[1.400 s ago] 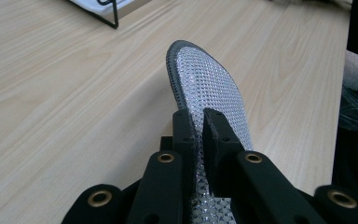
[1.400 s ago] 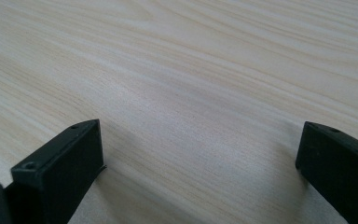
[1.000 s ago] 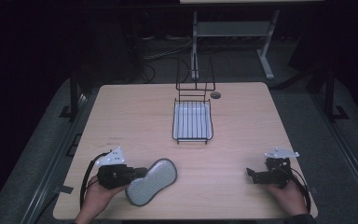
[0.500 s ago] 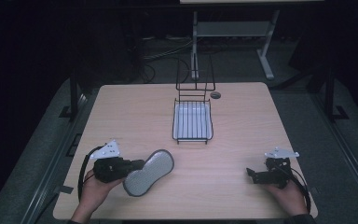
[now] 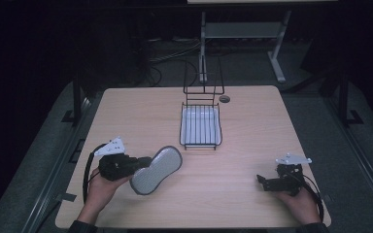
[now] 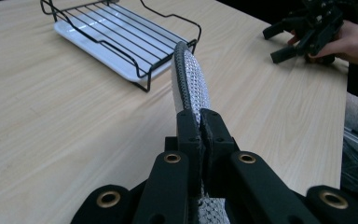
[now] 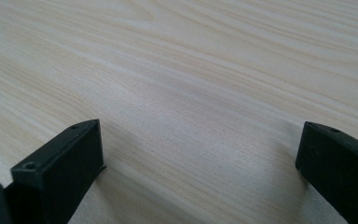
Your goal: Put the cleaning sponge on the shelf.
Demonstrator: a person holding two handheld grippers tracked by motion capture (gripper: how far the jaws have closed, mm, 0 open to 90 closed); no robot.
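Lifting the insole toward the rack

Holding the insole [image 5: 156, 169] by one end, the left gripper [image 5: 141, 163] has carried it up and a little forward compared with a second ago, when it lay lower and nearer the table's [image 5: 141, 116] near edge. Seen from the high view, the insole now juts ahead and to the right of that gripper, its far end pointing at the rack [image 5: 200, 126], which stands well ahead and apart. I judge this as the carry stage: the pickup is done and the placing is still to come. The right gripper [image 5: 264, 181] sits low over the table at the far side, unchanged in place.

From the left gripper view, the jaws are clenched on the insole [image 6: 189, 81], pinching its thin edge so it stands on edge and curves away from the gripper [image 6: 202, 120]. The rack [image 6: 121, 39] lies ahead and to the left; the other hand's gripper [image 6: 303, 35] is far off to the right.

From the right gripper view, the jaws stand wide apart with bare table [image 7: 191, 93] between them, grasping nothing.
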